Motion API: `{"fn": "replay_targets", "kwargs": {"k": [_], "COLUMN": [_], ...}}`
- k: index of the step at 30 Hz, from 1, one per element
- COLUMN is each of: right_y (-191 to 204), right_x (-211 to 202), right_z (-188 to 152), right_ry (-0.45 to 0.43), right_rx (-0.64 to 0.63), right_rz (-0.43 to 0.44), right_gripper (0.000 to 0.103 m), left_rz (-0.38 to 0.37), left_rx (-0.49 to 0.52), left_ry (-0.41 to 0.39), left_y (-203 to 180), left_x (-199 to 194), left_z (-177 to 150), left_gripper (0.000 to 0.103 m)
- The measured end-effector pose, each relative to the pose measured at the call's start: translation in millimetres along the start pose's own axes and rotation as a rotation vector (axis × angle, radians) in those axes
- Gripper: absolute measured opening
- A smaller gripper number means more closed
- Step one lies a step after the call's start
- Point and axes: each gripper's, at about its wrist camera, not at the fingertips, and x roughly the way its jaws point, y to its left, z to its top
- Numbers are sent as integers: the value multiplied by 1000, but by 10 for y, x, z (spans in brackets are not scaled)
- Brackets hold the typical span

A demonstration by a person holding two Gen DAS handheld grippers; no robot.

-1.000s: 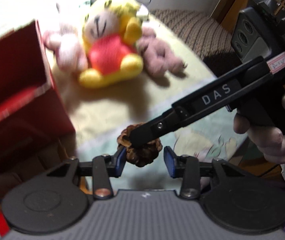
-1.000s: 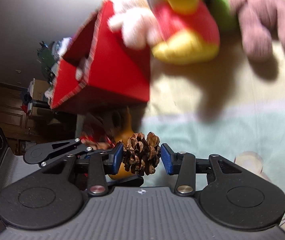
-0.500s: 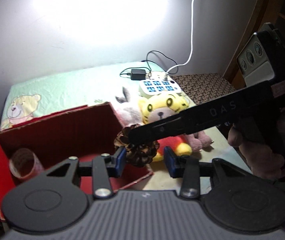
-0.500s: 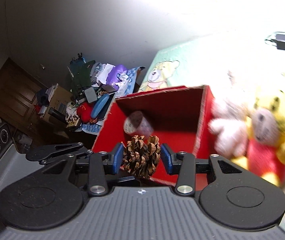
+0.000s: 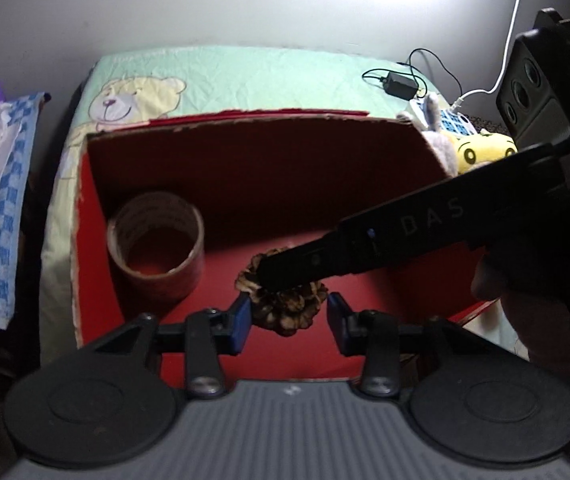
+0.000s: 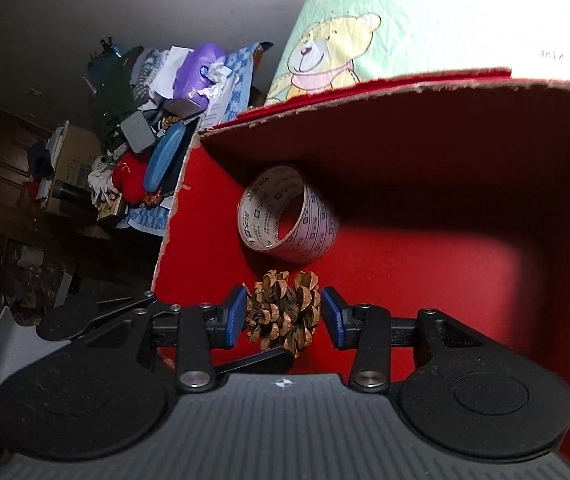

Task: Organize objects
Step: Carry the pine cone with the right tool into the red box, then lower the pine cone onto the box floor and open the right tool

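Both claws squeeze one brown, scaly pine cone (image 6: 283,312), the left claw (image 5: 288,320) and the right claw (image 6: 283,314) from different sides, so it cannot drop. It hangs over the red cardboard box (image 6: 485,152), just beside the tape roll (image 6: 287,220), ready for dropping in.

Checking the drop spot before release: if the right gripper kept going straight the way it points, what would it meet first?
Likely the red box floor, just short of the tape roll. The right gripper, gripping the pine cone, aims down into the box; depth is unclear.
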Motion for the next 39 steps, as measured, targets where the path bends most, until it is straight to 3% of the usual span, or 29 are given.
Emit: {"fn": "replay_targets", "kwargs": {"k": [6, 14, 19, 22, 31, 39], "right_y": [-58, -111, -42, -61, -130, -130], "right_x": [206, 413, 612, 688, 599, 267], "right_z": [33, 65, 82, 80, 50, -58], "right_ry": [49, 92, 146, 159, 136, -22], "right_rx": [99, 209, 202, 236, 234, 165], "right_rz": [1, -68, -63, -12, 48, -26], "right_gripper": [44, 45, 46, 46, 53, 48], "left_rz": [4, -10, 20, 39, 59, 106], "left_rx": [-27, 9, 29, 30, 14, -8], "left_ry": [26, -16, -25, -19, -14, -9], "left_y": [217, 200, 153, 166, 207, 183], "left_x": [21, -153, -186, -135, -81, -43], "left_z": [-47, -166, -175, -174, -172, -137], "left_gripper": [44, 47, 47, 47, 47, 53]}}
